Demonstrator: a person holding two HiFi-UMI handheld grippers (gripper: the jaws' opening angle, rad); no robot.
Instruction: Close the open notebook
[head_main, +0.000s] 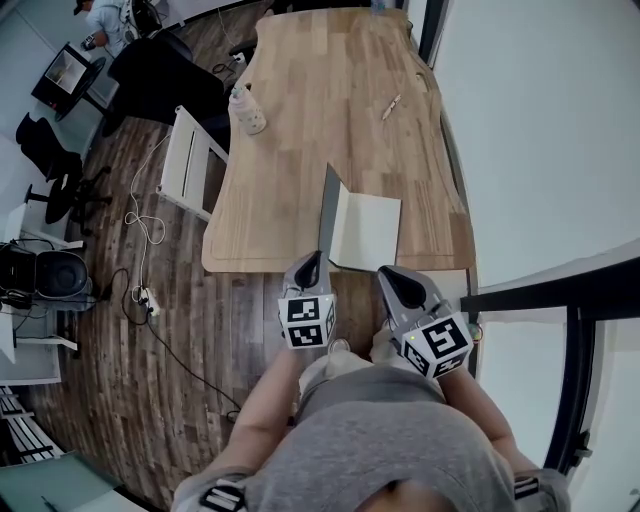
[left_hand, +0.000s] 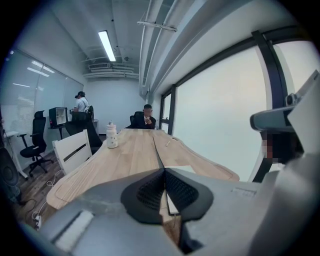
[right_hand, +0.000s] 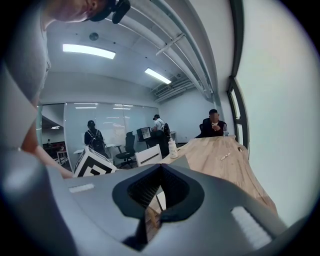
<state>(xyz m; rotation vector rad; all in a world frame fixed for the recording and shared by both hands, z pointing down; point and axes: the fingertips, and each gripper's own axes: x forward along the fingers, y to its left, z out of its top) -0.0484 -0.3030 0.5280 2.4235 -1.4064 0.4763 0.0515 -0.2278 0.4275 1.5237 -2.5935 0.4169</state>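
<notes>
The notebook (head_main: 365, 232) lies open at the near end of the wooden table (head_main: 300, 150). Its white right page is flat and its grey left cover (head_main: 329, 215) stands nearly upright. My left gripper (head_main: 309, 266) is shut, its tip just at the cover's near bottom corner. Whether it touches the cover I cannot tell. In the left gripper view the cover (left_hand: 157, 150) shows edge-on straight above the shut left gripper (left_hand: 164, 172). My right gripper (head_main: 396, 285) hangs shut before the page's near edge, holding nothing. In the right gripper view the right gripper (right_hand: 160, 167) points along the table.
A white bottle (head_main: 247, 110) and a pen (head_main: 390, 107) sit farther up the table. A white chair (head_main: 190, 160) stands at the table's left side. A window wall (head_main: 540, 140) runs along the right. A person sits at the far end (left_hand: 147, 116).
</notes>
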